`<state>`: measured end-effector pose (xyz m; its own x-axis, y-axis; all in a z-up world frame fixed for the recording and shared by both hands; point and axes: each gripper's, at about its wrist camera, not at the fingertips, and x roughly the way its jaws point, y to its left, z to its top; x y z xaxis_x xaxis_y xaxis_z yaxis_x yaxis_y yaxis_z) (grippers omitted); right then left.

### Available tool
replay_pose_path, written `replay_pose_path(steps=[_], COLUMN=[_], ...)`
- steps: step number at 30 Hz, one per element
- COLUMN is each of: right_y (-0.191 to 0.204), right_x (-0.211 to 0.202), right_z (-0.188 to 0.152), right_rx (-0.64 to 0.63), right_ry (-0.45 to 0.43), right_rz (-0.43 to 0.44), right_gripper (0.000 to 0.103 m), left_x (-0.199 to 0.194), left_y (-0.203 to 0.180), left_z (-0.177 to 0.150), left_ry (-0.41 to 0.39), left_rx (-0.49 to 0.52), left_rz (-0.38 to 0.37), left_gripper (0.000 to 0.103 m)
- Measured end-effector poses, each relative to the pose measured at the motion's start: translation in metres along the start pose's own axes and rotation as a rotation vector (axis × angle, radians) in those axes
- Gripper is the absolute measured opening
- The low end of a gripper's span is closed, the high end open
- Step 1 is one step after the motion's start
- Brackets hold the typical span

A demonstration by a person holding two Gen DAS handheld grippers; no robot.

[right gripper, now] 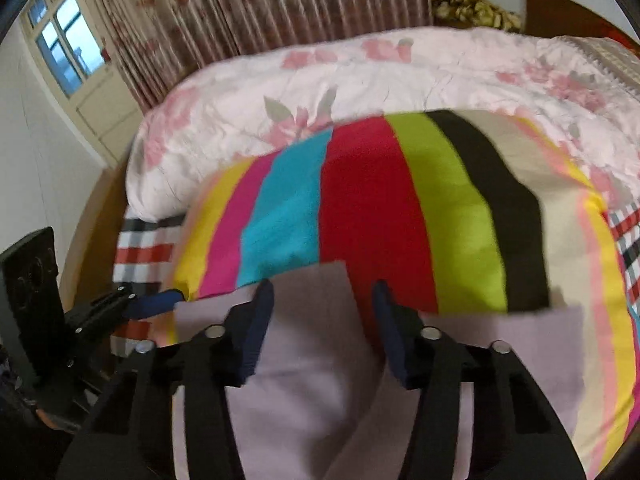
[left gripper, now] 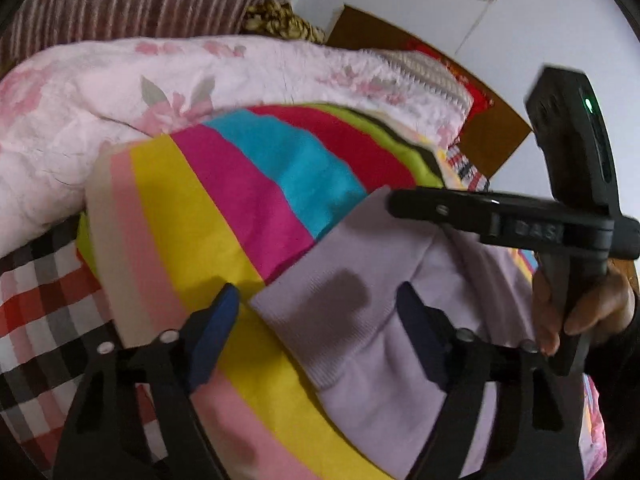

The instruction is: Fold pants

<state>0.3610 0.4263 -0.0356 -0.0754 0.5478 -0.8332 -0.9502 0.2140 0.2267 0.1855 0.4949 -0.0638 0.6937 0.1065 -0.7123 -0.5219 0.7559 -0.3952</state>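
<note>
The lilac pants [left gripper: 360, 320] lie on a rainbow-striped blanket [left gripper: 224, 208] on the bed. In the left wrist view my left gripper [left gripper: 320, 300] is open, its blue pads either side of the ribbed waistband or cuff edge, just above the cloth. My right gripper [left gripper: 400, 200] comes in from the right, seen side-on over the pants. In the right wrist view my right gripper [right gripper: 324, 292] is open, with the pants [right gripper: 312, 360] between its jaws. The left gripper [right gripper: 160, 300] shows at the left edge of the pants.
A pink floral quilt [right gripper: 360, 88] is heaped behind the blanket. A checked sheet [left gripper: 40, 312] covers the bed's left side. Striped curtains [right gripper: 280, 4] and a window [right gripper: 64, 40] are behind. A wooden headboard [left gripper: 492, 136] stands at the right.
</note>
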Motion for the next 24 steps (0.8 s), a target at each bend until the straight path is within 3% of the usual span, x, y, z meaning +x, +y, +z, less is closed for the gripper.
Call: replay_pose_path(steps=[4,5,7,8,9,13,16,19,20,21,22,24], right_y=[0.001,-0.001,-0.003,0.001,0.005,0.020,0.012,0.000,-0.006,-0.011,-0.015,-0.018], right_x=[0.013,0.011,0.009,0.005,0.004,-0.006,0.011,0.021,0.013,0.003,-0.014,-0.040], right_z=[-0.006,-0.009,-0.010,-0.012,-0.012,0.001,0.010,0.006,0.005,0.003,-0.002,-0.011], right_rx=[-0.054,-0.052,-0.053,-0.076,-0.090,-0.109,-0.057,-0.004,0.036,0.063,0.071,0.057], right_ry=[0.031,0.029,0.018,-0.002,-0.015,-0.082,-0.039,-0.011,-0.013,-0.021,-0.052,-0.103], right_rz=[-0.021,-0.017,-0.020,-0.030,-0.050,-0.087,-0.102,-0.076,-0.058,-0.049,-0.052,-0.073], right_gripper=[0.034,0.026,0.017,0.015,0.015,0.014,0.014,0.018,0.021,0.021,0.021,0.022], left_x=[0.014,0.014,0.012,0.011,0.008,-0.013,0.000,0.016,0.012,0.006,-0.007,-0.034], left_y=[-0.001,-0.002,-0.002,-0.001,0.000,-0.005,0.005,0.010,0.010,0.010,0.009,0.005], left_z=[-0.002,-0.003,-0.005,-0.003,0.000,0.011,0.017,0.012,0.011,0.009,0.008,0.002], left_ry=[0.016,0.013,0.003,-0.003,0.000,-0.083,-0.036,-0.013,-0.030,-0.048,-0.097,-0.198], left_rx=[0.062,0.076,0.110,0.115,0.110,0.119,0.059,0.056,0.059,0.059,0.052,0.052], left_rz=[0.030,0.032,0.042,0.025,-0.019,0.014,0.017,0.049,0.059,0.085,0.138,0.159], left_gripper=[0.070,0.067,0.043,0.011,0.010,0.010,0.011,0.024,0.044,0.081,0.095,0.100])
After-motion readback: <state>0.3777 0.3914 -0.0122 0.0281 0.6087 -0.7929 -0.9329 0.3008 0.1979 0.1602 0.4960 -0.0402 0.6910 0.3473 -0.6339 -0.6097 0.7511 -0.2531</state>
